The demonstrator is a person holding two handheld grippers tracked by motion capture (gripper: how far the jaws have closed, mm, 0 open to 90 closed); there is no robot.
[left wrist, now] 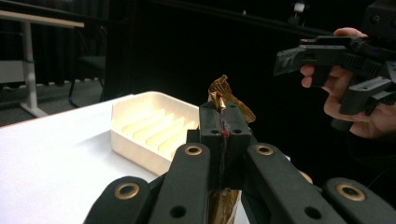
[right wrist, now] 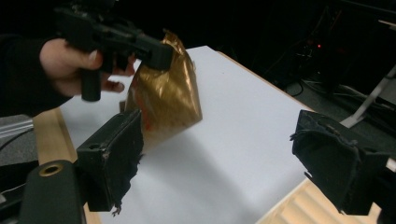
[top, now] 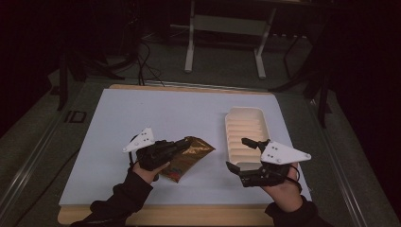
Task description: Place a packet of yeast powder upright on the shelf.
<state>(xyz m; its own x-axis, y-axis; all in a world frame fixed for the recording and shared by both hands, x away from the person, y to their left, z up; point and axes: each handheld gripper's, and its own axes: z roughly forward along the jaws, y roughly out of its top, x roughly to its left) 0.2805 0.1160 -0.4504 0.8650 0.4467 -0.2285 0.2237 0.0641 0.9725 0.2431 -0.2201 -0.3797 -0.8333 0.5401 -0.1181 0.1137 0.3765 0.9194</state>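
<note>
A gold packet [top: 189,157] lies at the middle of the white table [top: 156,118], its long axis running diagonally from the near left to the far right in the high view, the far end toward the tray [top: 244,137]. The left gripper [top: 182,144] has its jaws pressed together on the packet's edge: in the left gripper view the gold foil [left wrist: 229,100] sticks up crumpled between and above the closed jaw tips [left wrist: 224,128], with more foil visible below them. In the right gripper view the packet [right wrist: 168,95] is tilted up off the table, its lower edge resting on the surface, gripped near its top by the left gripper [right wrist: 154,49], held in the person's left hand [right wrist: 70,65]. The right gripper [top: 239,155] is held wide open with nothing between its jaws; its two black pads [right wrist: 116,154] stand well apart in its own view, the packet beyond the left-hand pad and not touching it. In the high view this gripper hovers over the near end of the cream, ribbed tray, which sits to the right of the packet, apart from it. The right hand [left wrist: 345,98] and its gripper [left wrist: 341,60] appear at the upper right of the left gripper view.
</note>
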